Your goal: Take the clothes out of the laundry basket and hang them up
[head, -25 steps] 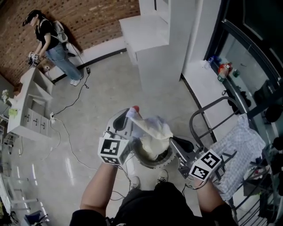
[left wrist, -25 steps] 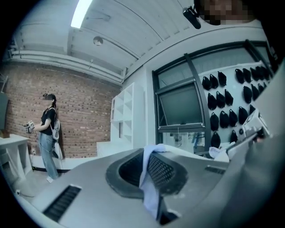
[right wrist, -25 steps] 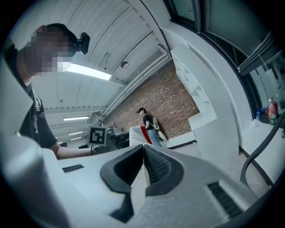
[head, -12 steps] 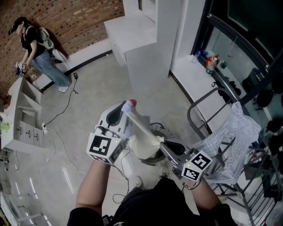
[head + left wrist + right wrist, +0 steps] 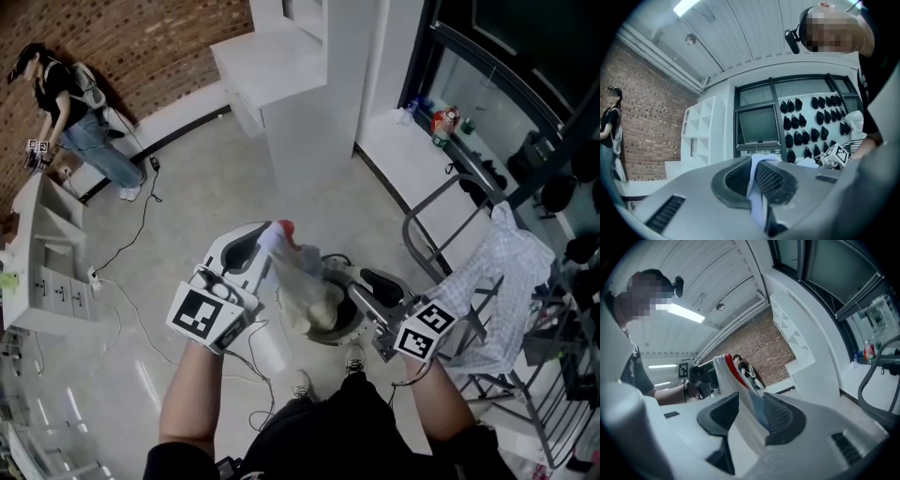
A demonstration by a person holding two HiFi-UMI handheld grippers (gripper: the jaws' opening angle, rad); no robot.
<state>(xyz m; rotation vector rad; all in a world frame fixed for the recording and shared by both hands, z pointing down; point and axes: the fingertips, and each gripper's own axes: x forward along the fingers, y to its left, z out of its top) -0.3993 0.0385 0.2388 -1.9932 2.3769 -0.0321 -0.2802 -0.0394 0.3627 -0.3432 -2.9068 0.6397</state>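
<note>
The person's left tongs (image 5: 267, 242) are pressed together on a pale garment (image 5: 302, 281) with a red edge. In the left gripper view a fold of the cloth is pinched flat between the two ribbed pads. From that grip the garment hangs down and across toward the right tongs (image 5: 356, 286), bunching over the round grey laundry basket (image 5: 347, 333). The basket stands on the floor (image 5: 187, 187) just ahead of the person's shoes. Whether the lowest folds touch the inside of the basket cannot be told. The right tongs have just been opening: in the right gripper view their pads stand spread, with a band of the same cloth running loose up between them. Both tongs point roughly level and face each other across the basket. To the right of the basket stands a grey tubular drying rack (image 5: 436, 202) with a checked cloth (image 5: 502, 281) draped over it. Well apart from all this, by the brick wall (image 5: 169, 37), another person (image 5: 66, 103) leans beside a white drawer unit (image 5: 47, 272).
</note>
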